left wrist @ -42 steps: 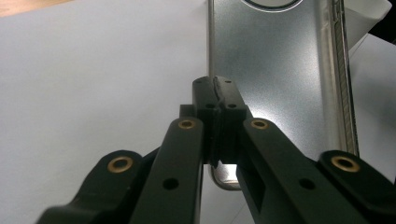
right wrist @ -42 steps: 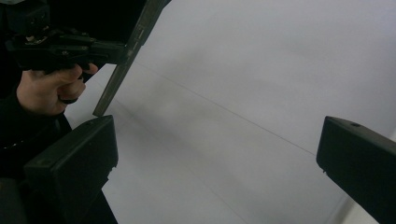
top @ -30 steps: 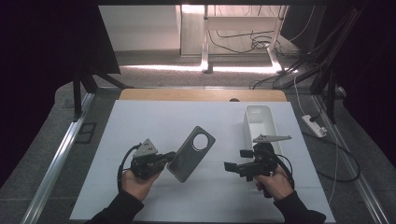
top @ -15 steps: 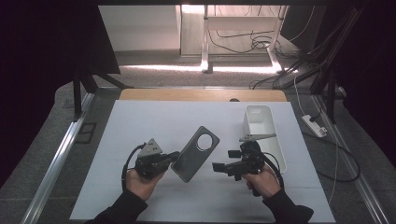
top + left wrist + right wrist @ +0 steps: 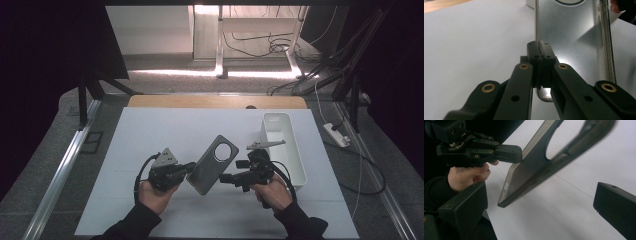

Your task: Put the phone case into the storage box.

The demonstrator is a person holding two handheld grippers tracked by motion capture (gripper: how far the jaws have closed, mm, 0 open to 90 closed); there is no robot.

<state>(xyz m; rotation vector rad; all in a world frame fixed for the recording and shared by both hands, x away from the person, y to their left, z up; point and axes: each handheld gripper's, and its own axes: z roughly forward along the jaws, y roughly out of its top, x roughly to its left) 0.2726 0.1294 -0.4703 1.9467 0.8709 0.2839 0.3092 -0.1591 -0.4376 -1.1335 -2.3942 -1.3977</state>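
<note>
Holding the phone case (image 5: 212, 165) low in the middle of the high view, the left gripper (image 5: 187, 168) has its fingers (image 5: 540, 51) clenched on the case's long edge, near the lower corner, so the case hangs tilted just above the white surface (image 5: 150, 135). It looks like a thin, light shell, stiff enough to keep its shape but likely to flex and twist if pinched by one rim alone; its smooth face may be slippery, so the sturdier rails along the sides, away from the round camera opening, seem the best hold. The right gripper (image 5: 226, 178) sits just right of the case with its fingers released and spread wide, the case's lower end between them yet untouched. Against the earlier high view, it has slid left toward the case, away from the white bin (image 5: 287, 150) farther up right, while the left hand has kept its place.
</note>
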